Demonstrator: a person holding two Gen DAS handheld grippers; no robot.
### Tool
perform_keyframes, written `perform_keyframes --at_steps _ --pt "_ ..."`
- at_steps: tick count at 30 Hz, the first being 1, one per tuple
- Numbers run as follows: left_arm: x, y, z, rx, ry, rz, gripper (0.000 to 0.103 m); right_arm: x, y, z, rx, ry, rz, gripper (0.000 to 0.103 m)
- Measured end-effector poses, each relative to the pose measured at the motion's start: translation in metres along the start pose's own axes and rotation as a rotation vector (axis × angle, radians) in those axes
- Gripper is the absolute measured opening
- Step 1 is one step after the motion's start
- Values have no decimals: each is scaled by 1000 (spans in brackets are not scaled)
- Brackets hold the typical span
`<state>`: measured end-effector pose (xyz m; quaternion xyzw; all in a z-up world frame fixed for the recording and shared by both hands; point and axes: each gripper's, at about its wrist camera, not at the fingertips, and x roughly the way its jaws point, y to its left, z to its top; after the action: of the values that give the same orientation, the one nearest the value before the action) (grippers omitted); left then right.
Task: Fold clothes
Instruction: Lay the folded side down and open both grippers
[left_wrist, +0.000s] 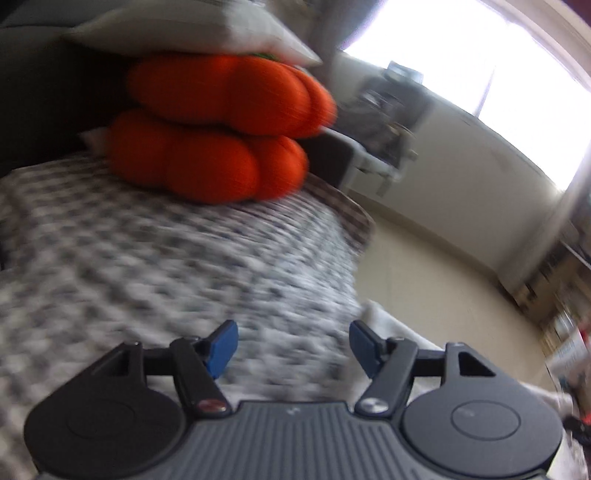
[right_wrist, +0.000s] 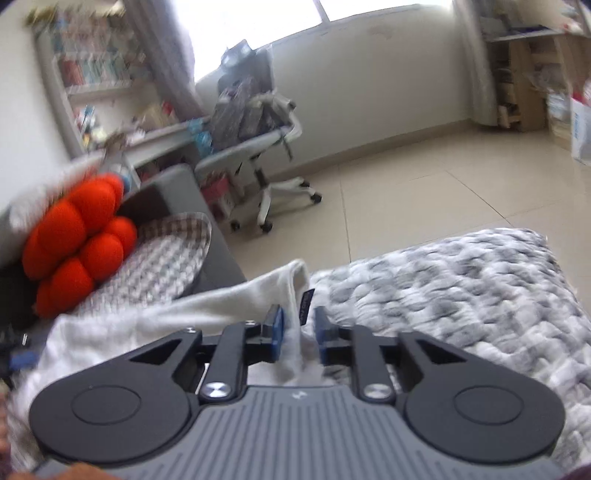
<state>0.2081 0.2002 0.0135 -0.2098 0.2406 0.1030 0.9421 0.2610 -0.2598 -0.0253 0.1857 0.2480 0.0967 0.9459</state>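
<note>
A white garment (right_wrist: 184, 314) lies crumpled on a grey-and-white patterned blanket (right_wrist: 461, 295). A dark label shows at the garment's edge. My right gripper (right_wrist: 298, 326) sits low over it. A raised ridge of the white cloth stands between its blue pads (right_wrist: 275, 325), which are narrowly apart and do not look pressed on it. My left gripper (left_wrist: 293, 332) hovers open over the blanket (left_wrist: 184, 258) with nothing between its fingers. A corner of the white garment (left_wrist: 384, 321) shows just right of it. The left wrist view is blurred.
Orange bulbous cushions (left_wrist: 207, 147) (right_wrist: 74, 240) are stacked at the far end under a pale pillow (left_wrist: 184, 33). Beyond the bed edge are beige floor tiles (right_wrist: 424, 192), a white office chair (right_wrist: 266, 147) piled with things, and cluttered shelves (right_wrist: 99, 74).
</note>
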Motion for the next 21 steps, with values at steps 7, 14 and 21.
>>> perform_keyframes --at_steps 7,14,21 --pt "-43 13 -10 34 -13 -10 68 -24 -8 4 39 -40 -70 30" --pt "-76 -50 -42 261 -72 -129 72 -58 91 -27 -353 -36 25 32" --pt "-50 -84 -81 340 -21 -137 72 -48 151 -74 -509 67 101 32"
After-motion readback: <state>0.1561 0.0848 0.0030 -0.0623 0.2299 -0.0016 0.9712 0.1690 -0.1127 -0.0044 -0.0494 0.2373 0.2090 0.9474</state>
